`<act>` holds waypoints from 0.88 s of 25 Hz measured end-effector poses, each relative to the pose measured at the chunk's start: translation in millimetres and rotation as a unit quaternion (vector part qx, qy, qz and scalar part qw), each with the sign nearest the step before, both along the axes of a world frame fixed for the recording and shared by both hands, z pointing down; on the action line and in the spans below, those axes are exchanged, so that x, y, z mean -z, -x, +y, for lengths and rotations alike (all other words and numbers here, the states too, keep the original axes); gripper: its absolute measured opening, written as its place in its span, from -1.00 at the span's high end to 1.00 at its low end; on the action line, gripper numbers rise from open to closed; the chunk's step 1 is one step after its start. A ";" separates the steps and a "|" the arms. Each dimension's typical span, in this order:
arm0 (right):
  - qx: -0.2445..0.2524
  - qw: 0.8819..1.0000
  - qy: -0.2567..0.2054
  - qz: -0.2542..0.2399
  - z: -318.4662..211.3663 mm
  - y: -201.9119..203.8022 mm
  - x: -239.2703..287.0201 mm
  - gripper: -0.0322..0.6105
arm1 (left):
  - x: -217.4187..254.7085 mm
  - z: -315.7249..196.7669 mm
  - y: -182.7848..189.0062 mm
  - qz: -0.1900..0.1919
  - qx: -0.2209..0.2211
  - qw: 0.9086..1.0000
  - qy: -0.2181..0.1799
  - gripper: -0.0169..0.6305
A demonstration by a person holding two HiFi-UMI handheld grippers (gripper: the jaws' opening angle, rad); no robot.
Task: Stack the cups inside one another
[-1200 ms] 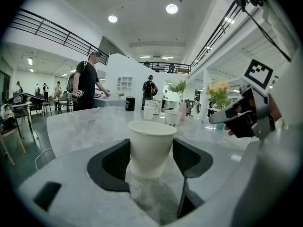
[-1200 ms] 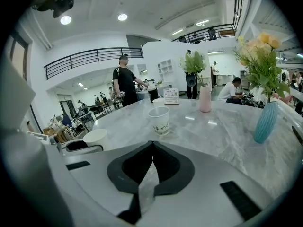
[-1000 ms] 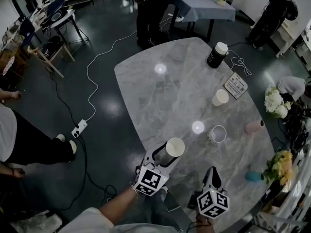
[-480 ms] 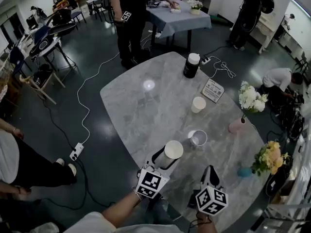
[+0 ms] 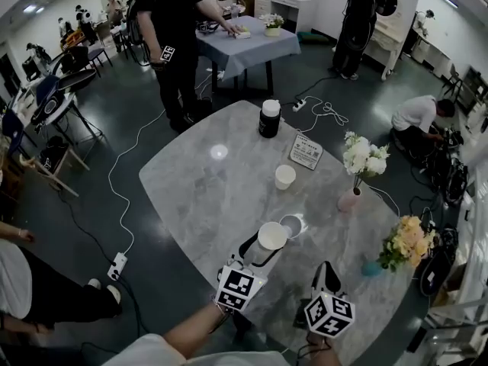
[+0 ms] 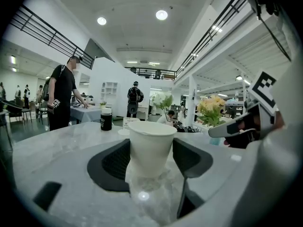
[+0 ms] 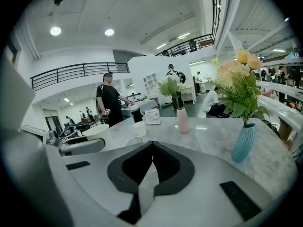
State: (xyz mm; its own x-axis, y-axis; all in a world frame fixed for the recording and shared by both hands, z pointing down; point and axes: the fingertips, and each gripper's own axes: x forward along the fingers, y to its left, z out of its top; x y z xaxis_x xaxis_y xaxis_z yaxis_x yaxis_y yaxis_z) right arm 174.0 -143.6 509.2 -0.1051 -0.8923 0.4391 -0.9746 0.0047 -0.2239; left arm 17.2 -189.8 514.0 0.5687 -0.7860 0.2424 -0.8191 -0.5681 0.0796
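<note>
left fingers (image 6: 111,167) clamp upright cup (image 6: 151,145) | right fingers (image 7: 132,167) closed, empty | next cup (image 5: 293,226) just far-right, mouth up, left hand nearer

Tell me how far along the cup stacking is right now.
Done: no cup is nested in another yet. In hand: the left gripper is closed on one white cup; the right gripper is shut with nothing in it. Left: two more cups sit apart on the marble table, a near cup and a far cup.
</note>
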 end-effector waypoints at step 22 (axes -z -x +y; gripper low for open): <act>-0.041 0.999 0.024 -0.002 -16.0 -38.6 -12.8 0.88 | -8.6 -48.2 -49.6 0.004 -0.038 0.999 0.006 0.05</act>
